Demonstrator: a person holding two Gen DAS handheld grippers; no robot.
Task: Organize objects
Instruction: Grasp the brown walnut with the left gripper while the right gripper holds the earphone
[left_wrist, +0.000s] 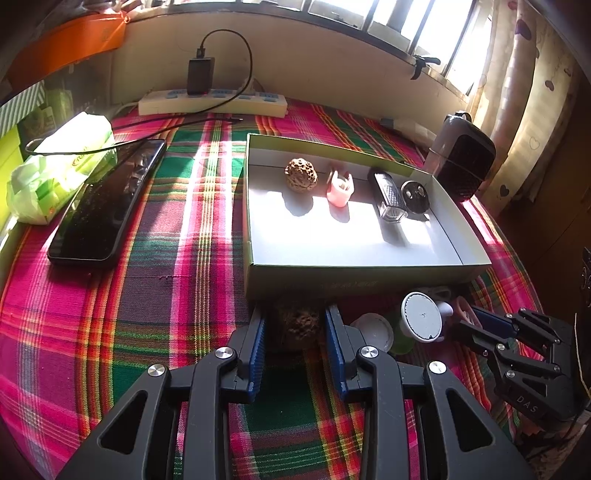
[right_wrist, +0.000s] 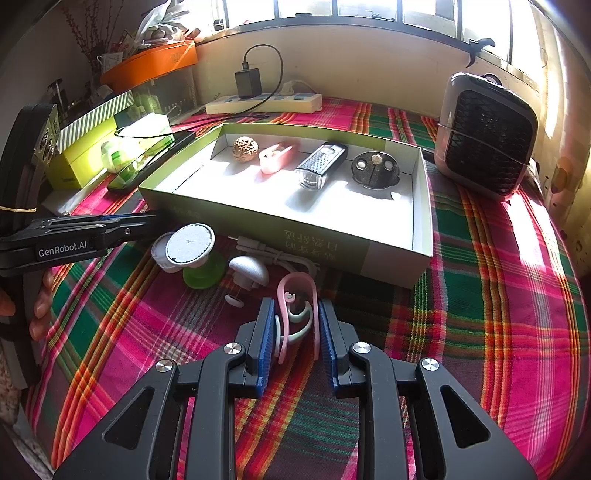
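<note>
Objects to organize, set on a desk under a pink-and-green plaid cloth (left_wrist: 147, 295). From left to right:

- Near the left edge: green-and-white tissue pack (left_wrist: 62, 166), with a black smartphone (left_wrist: 107, 206) just beside it.
- At the near edge: left gripper (left_wrist: 295, 332), blue pads closed against a knobbly brown walnut-like nut (left_wrist: 299, 325), directly before the front wall of a shallow open green cardboard box (left_wrist: 332, 284).
- Inside the box, in a row along its far wall:
  - a second knobbly brown nut (left_wrist: 301, 174)
  - a pink plastic clip (left_wrist: 340, 186)
  - a black-and-clear lamp (left_wrist: 388, 195)
  - a round black disc (left_wrist: 415, 195)
- Between the box front and the near edge, loose:
  - a white round disc on a green base (left_wrist: 421, 317)
  - a white cap (left_wrist: 373, 328)
  - a white plug (right_wrist: 249, 269) with a coiled cable (right_wrist: 273, 254)
- Right gripper (right_wrist: 297, 325), pads pinching a pink looped ear hook (right_wrist: 314, 295) entwined with a pale grey hook (right_wrist: 299, 328).
- At the far right corner: grey-and-black grilled heater (right_wrist: 484, 140), well apart from both grippers.
</note>
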